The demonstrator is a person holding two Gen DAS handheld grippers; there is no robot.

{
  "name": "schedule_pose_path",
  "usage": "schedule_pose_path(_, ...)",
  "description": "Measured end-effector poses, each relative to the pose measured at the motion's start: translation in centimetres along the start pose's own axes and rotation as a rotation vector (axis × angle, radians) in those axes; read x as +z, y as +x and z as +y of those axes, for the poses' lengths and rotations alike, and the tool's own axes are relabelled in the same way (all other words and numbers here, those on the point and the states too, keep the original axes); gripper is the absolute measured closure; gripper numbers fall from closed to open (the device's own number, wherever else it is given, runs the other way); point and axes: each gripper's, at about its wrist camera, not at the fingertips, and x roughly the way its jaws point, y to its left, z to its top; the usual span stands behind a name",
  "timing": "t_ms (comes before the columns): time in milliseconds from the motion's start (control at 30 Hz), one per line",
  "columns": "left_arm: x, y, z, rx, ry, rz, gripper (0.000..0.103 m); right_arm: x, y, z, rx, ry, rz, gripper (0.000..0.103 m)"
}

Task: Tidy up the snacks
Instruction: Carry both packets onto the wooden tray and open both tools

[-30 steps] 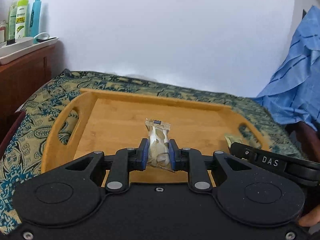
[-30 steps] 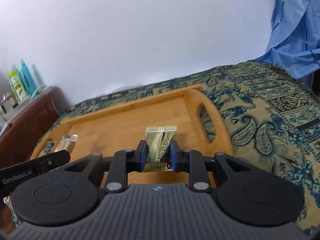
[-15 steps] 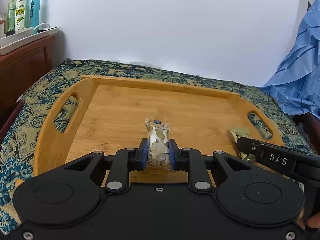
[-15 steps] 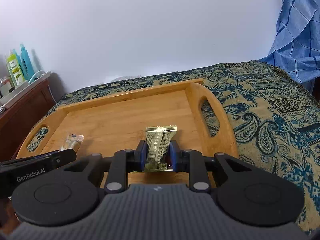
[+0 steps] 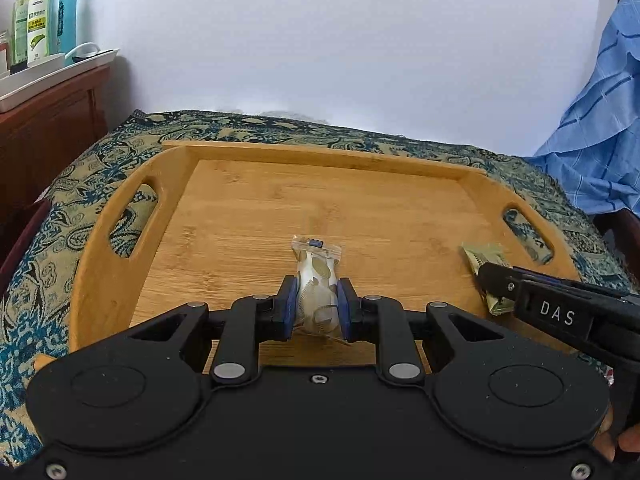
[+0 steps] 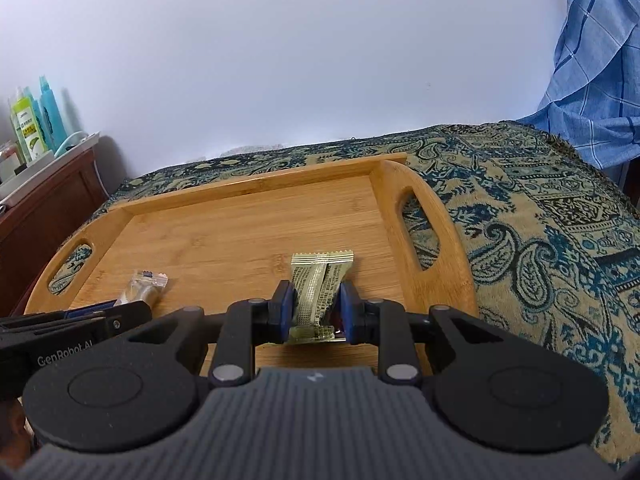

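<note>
My left gripper (image 5: 317, 304) is shut on a clear-wrapped snack with a brown and white pattern (image 5: 318, 280), held over the near part of a wooden tray (image 5: 120, 184). My right gripper (image 6: 315, 308) is shut on a gold foil snack packet (image 6: 320, 280) over the tray's right side (image 6: 452, 240). The right gripper and gold packet (image 5: 484, 258) show at the right in the left wrist view. The left gripper's snack (image 6: 146, 286) shows at the left in the right wrist view.
The tray sits on a blue and tan paisley cloth (image 6: 540, 220). A dark wooden cabinet (image 5: 52, 128) at the left carries a white tray with bottles (image 5: 38, 20). Blue striped fabric (image 5: 600, 140) hangs at the right. A white wall is behind.
Both grippers have moved forward and down over the tray, each still holding its snack. The tray now fills more of both views.
</note>
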Motion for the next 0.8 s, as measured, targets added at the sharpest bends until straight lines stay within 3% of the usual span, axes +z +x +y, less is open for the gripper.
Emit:
schedule_pose_path(600, 0.04, 0.04, -0.39, 0.018, 0.022, 0.004, 0.082, 0.02, -0.11, -0.02, 0.006, -0.001, -0.001, 0.069)
schedule_pose_path(800, 0.03, -0.03, -0.44, 0.019, 0.024, 0.003, 0.073, -0.01, -0.22, -0.13, 0.015, 0.004, -0.004, 0.061)
